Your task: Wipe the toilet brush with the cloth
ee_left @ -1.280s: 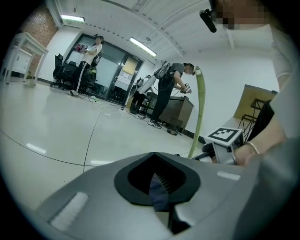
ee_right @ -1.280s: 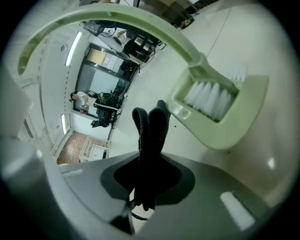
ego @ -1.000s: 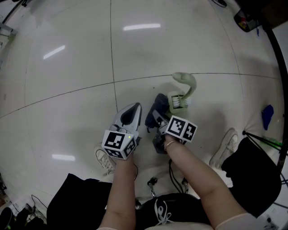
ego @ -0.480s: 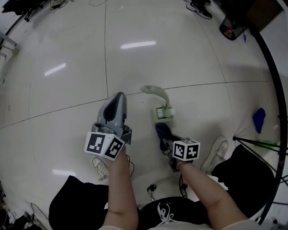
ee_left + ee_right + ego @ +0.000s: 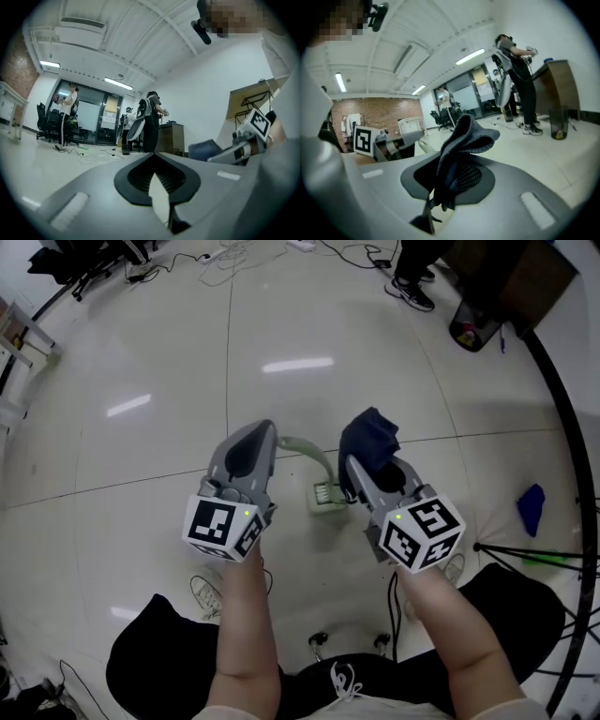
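Observation:
A pale green toilet brush lies on the floor tiles between my two grippers, its curved handle reaching left behind the left gripper. My right gripper is raised above the floor, shut on a dark blue cloth that sticks up from its jaws. In the right gripper view the cloth hangs folded over the right gripper's jaws. My left gripper is held up beside it, shut with nothing in it. In the left gripper view the left gripper points out across the room.
A blue object lies on the floor at right, beside a black stand. A bin, someone's shoes and cables are at the far edge. People stand by a desk. My white shoe is below.
Both grippers have risen from the floor and now point out level across the room. The right one carried the cloth up from beside the brush head. The brush stays on the floor.

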`<state>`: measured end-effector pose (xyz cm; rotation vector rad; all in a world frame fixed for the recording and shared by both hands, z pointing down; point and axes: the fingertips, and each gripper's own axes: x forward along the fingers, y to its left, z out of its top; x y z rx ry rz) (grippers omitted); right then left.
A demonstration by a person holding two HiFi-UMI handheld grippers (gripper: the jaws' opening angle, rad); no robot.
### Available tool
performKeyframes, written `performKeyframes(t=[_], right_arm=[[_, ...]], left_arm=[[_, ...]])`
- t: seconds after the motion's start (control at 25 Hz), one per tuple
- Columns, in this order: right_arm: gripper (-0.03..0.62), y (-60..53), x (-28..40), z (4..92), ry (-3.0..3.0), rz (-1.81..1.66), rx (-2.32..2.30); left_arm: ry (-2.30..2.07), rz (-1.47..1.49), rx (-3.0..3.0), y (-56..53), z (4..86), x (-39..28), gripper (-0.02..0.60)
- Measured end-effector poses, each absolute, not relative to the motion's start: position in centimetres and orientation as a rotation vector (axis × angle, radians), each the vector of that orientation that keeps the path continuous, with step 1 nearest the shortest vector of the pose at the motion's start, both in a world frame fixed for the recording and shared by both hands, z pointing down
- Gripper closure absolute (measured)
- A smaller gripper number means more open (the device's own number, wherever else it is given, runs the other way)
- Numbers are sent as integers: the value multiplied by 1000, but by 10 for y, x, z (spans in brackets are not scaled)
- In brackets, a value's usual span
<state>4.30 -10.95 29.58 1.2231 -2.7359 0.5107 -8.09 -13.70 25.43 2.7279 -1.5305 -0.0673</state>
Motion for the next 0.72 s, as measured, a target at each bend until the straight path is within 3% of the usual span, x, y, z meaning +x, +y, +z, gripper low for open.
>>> performKeyframes(t=[0.28,0.72], right_arm=[[520,-115,-9,228,-2907,406,1059],[520,-125,8,311,-2742,532,1115]], left_arm=[[-1491,-54,2733,-133,257,-82,575],[-1383,-139,2756,-132,258,-71,575]])
